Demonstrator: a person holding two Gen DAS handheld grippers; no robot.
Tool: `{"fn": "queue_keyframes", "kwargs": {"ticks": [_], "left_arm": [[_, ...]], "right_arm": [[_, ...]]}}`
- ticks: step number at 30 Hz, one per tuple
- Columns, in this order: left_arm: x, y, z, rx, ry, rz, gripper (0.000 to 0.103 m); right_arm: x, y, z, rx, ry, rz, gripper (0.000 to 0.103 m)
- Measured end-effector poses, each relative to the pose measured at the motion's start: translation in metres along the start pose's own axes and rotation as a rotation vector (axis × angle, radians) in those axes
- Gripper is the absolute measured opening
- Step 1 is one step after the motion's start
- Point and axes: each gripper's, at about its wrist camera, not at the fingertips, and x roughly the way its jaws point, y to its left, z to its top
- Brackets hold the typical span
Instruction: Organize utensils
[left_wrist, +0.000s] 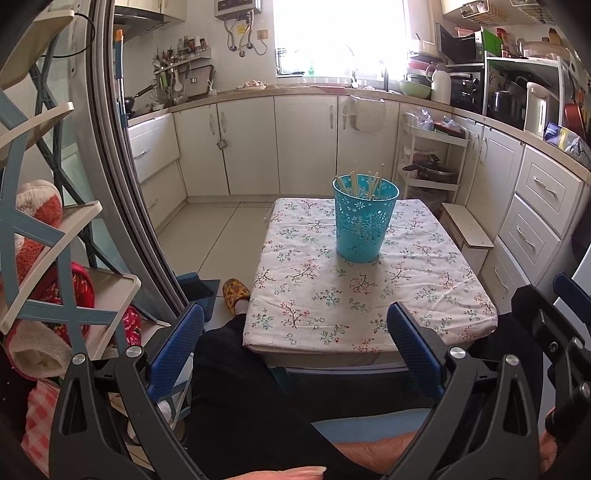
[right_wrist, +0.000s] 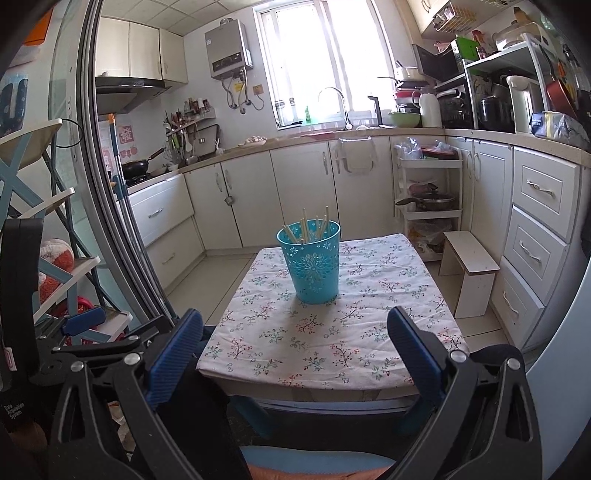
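Note:
A teal perforated cup (left_wrist: 364, 221) stands upright on a small table (left_wrist: 295, 325) covered with a floral cloth. Several pale chopsticks (left_wrist: 354, 182) stick out of the cup's top. In the right wrist view the same cup (right_wrist: 312, 264) and chopsticks (right_wrist: 304, 227) sit near the table's far end (right_wrist: 369, 332). My left gripper (left_wrist: 295, 323) is open, held low before the table's near edge, nothing between its blue pads. My right gripper (right_wrist: 295, 326) is open too, also at the near edge and empty. The cup is well beyond both.
White kitchen cabinets (right_wrist: 295, 192) line the back and right walls. A white trolley (right_wrist: 428, 199) and a small white stool (right_wrist: 469, 269) stand right of the table. A shoe rack (left_wrist: 44, 258) with slippers is at left. A person's dark-clothed leg (left_wrist: 236, 387) lies below the grippers.

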Motion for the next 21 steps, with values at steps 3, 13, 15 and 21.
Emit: {"fn": "queue_keyframes", "kwargs": {"ticks": [3, 13, 15, 21], "left_arm": [[-0.002, 0.000, 0.000, -0.003, -0.006, 0.000, 0.096], [-0.008, -0.001, 0.001, -0.002, -0.022, 0.001, 0.096], [-0.009, -0.001, 0.001, -0.003, -0.024, 0.001, 0.096], [-0.010, -0.001, 0.003, -0.003, -0.027, 0.001, 0.096]], "right_arm": [[-0.001, 0.001, 0.000, -0.003, -0.002, 0.002, 0.096], [-0.004, 0.003, 0.002, -0.007, -0.014, 0.004, 0.096], [-0.004, 0.003, 0.002, -0.009, -0.015, 0.005, 0.096], [-0.004, 0.004, 0.002, -0.009, -0.013, 0.006, 0.096]]}}
